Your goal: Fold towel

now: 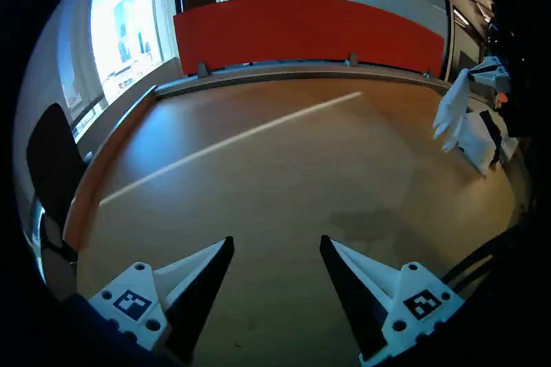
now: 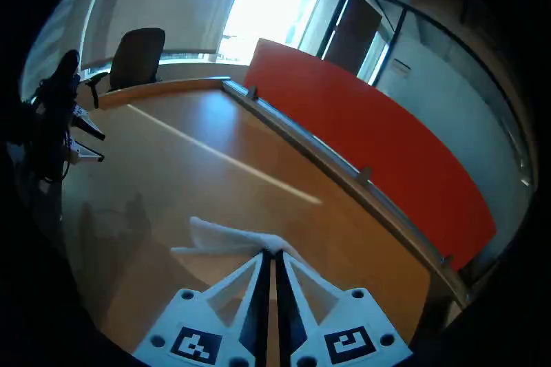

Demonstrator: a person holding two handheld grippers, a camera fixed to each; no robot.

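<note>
Wooden table [image 1: 275,160], red divider [image 1: 310,29] behind | left gripper [image 1: 275,250] jaws wide, empty | right gripper [image 2: 271,257] jaws pinch towel [image 2: 220,237]

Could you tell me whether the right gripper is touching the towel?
Touching: in the right gripper view, the right gripper pinches the towel between its shut fingertips.

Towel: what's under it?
Wooden table lies below the towel, which hangs from the right gripper. The table patch directly behind the towel is covered.

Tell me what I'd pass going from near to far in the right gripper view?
right claw → white towel → light stripe → black chair → bright window
</note>
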